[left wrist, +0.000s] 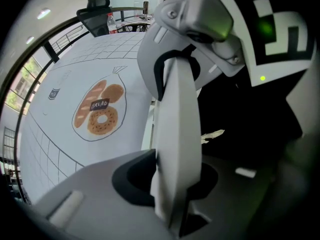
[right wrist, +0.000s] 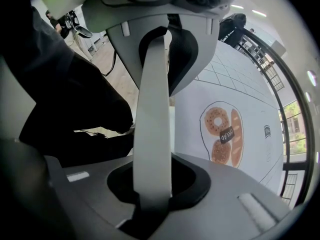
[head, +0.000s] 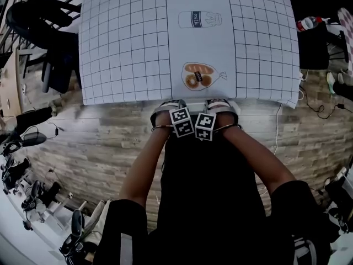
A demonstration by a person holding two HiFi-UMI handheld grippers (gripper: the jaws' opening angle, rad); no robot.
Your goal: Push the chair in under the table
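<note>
two grippers, the left gripper (head: 172,108) and the right gripper (head: 220,108), hang side by side and point down at the middle of the desk's (head: 121,48) near edge, their marker cubes (head: 182,121) almost touching. under them the black chair (head: 193,159) stands on the wood-look floor (head: 83,148), the top of its back at that edge, just below the bread drawing (head: 199,76) on the desk. a milk drawing (head: 199,19) lies nearer the far edge. in each gripper view one pale finger (left wrist: 175,134) runs up the middle with the dark chair close against one side. whether the fingers pinch the chair back or stand free of it i cannot tell.
</note>
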